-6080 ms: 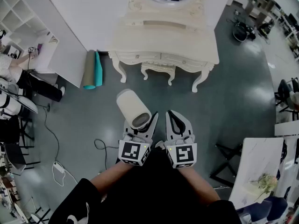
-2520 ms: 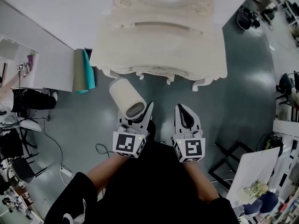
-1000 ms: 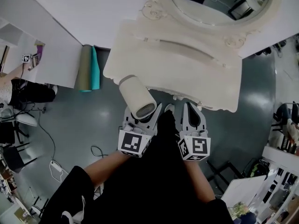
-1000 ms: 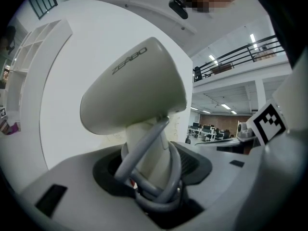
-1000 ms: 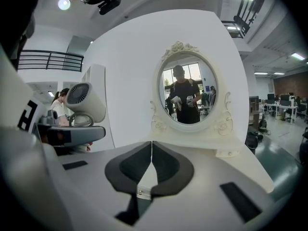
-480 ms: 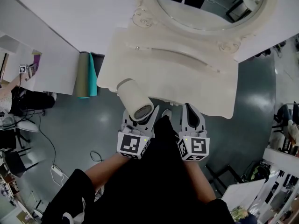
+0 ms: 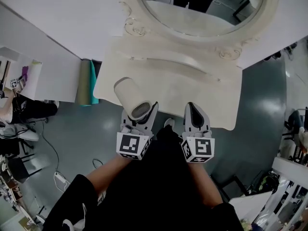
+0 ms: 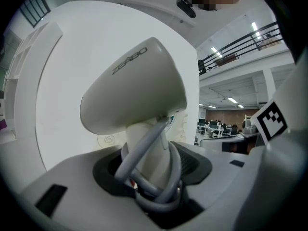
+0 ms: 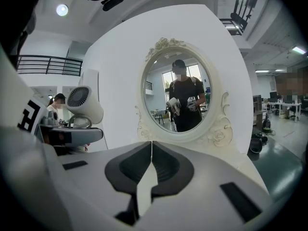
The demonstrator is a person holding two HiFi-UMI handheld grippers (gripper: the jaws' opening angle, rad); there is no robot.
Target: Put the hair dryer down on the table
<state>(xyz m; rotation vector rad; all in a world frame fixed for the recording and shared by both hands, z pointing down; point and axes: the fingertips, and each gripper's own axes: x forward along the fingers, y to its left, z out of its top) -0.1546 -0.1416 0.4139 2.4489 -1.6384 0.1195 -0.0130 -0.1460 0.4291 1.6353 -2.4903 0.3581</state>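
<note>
Head view: L gripper clamped on dryer by its handle. Barrel on top, grille end toward camera, nozzle end angled away to upper left. Held in air over front-left edge of table, not set down. R gripper just beside L, over table's front edge, pinched together on nothing. At back of table, oval mirror w/ reflection of person in black. Left of table, rolled mats, grey + teal, beside white partition. Grey-green floor all round.

L gripper view: handle upright betw. the two jaws, pads pressed on both sides, jaws set wide by handle's girth. Grey cord looped round handle at jaw level. Barrel filling upper frame, tilted up to right, raised lettering on its side.

R gripper view: jaw tips meeting, thin slit below them, nothing inside. Mirror dead ahead, carved cream frame, reflection showing both grippers held chest-high. Dryer at left edge, grille facing this way, standing up out of L gripper.
</note>
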